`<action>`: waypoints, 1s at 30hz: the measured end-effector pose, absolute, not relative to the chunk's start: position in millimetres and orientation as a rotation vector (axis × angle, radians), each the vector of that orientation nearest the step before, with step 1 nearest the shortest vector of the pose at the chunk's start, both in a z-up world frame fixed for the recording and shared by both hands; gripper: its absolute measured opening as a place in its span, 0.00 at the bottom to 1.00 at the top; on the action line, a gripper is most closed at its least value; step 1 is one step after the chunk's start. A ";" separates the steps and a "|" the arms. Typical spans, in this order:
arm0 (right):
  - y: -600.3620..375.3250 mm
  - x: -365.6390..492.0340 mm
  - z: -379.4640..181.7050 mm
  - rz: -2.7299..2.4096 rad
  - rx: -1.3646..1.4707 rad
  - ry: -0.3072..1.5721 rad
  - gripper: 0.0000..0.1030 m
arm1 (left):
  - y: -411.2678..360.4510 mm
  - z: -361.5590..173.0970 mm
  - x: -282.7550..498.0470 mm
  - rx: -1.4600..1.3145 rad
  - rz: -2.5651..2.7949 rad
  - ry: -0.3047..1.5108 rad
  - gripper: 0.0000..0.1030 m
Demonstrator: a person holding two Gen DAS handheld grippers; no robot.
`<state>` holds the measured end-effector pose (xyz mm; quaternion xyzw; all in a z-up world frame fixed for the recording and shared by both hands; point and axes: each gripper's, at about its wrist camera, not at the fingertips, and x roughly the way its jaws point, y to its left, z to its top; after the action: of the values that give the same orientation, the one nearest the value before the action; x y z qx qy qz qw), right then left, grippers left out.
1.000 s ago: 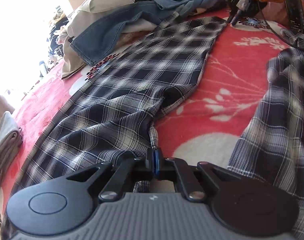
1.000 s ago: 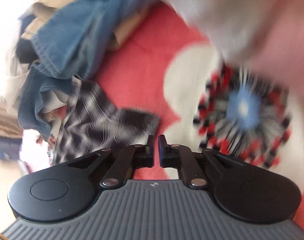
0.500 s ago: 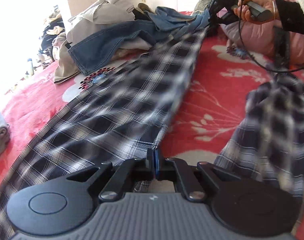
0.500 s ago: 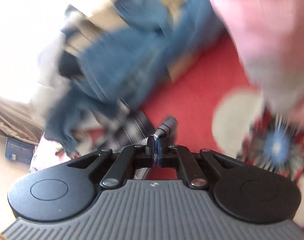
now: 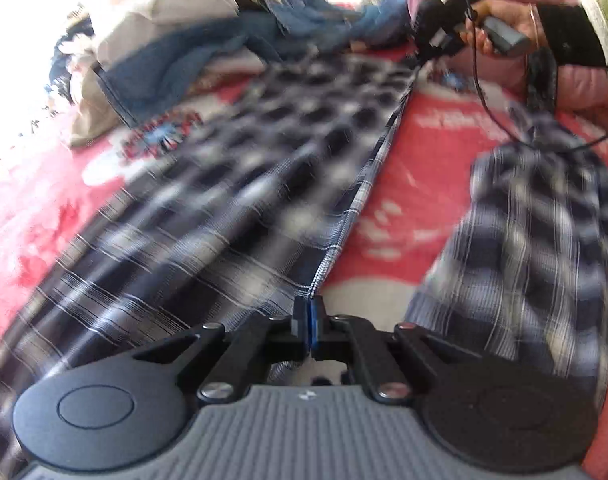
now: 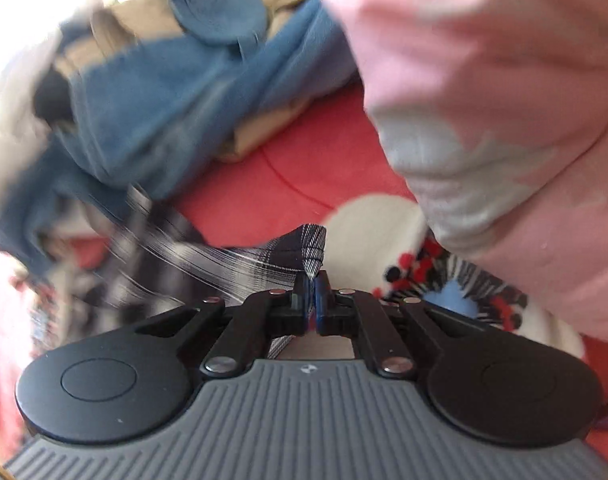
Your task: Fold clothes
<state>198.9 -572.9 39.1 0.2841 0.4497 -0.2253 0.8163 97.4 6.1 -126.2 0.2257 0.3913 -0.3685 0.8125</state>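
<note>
Plaid clothing in navy, black and white woven cotton (image 5: 239, 200) stretches across a red blanket printed with white flower shapes (image 5: 416, 184), one hemmed edge pulled into a taut line that runs from the near corner up to the far corner. A second part of the same checked fabric lies bunched on the blanket to the right, apart from the stretched panel; whether it is the same garment cannot be told. Beyond the plaid panel, a loose heap of blue denim and beige garments (image 5: 191, 52) sits at the far side of the blanket. A person in a soft pink garment (image 6: 496, 80) fills the upper right of the right wrist view, close over the gripper.

Left gripper (image 5: 308, 322), black with a ribbed grey body, has its jaws pressed together on the near corner of the plaid hem. Right gripper (image 6: 312, 292) is likewise pinched tight, with a pointed corner of the plaid fabric sticking up between its pads; in the left wrist view it appears at the far end of the taut edge, held by a hand (image 5: 500, 20) in a dark cuff with a cable trailing from it.

No brand name or readable writing shows; only a small pale mark sits on each gripper's grey body, too small to read.
</note>
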 end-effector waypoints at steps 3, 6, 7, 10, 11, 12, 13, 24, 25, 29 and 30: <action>-568.2 202.6 26.8 -0.487 0.542 1.005 0.07 | 5.7 -127.1 95.7 0.483 -0.781 0.838 0.08; -562.8 195.0 37.1 -0.503 0.466 0.992 0.26 | 15.6 -117.3 94.8 0.417 -0.763 0.849 0.42; -560.4 191.5 42.0 -0.511 0.433 0.989 0.30 | 21.2 -112.3 93.7 0.390 -0.750 0.846 0.48; -550.2 173.8 63.8 -0.508 0.326 0.957 0.32 | 51.7 -92.7 88.8 0.254 -0.695 0.852 0.50; -545.1 166.1 71.8 -0.498 0.287 0.940 0.32 | 66.6 -85.9 86.6 0.195 -0.669 0.862 0.51; -538.3 156.8 80.2 -0.479 0.247 0.917 0.33 | 82.7 -79.6 83.2 0.142 -0.639 0.870 0.51; -529.4 148.3 88.1 -0.456 0.205 0.895 0.33 | 98.9 -74.0 79.1 0.093 -0.605 0.877 0.51; -340.0 130.9 106.1 0.314 -0.145 0.762 0.33 | 212.8 -57.4 56.8 -0.099 -0.194 0.893 0.50; -318.0 135.3 105.5 0.375 -0.185 0.746 0.33 | 218.2 -59.4 60.8 -0.124 -0.169 0.888 0.50; -240.0 166.6 104.8 0.557 -0.306 0.677 0.34 | 219.6 -68.5 80.9 -0.107 -0.124 0.884 0.50; -226.7 178.2 105.8 0.587 -0.313 0.666 0.37 | 217.4 -71.0 84.0 -0.080 -0.118 0.886 0.50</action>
<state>178.2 -226.7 105.8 -0.1508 0.3211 0.2827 0.8912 84.0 217.4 -71.0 -0.0388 0.4281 -0.0569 0.9011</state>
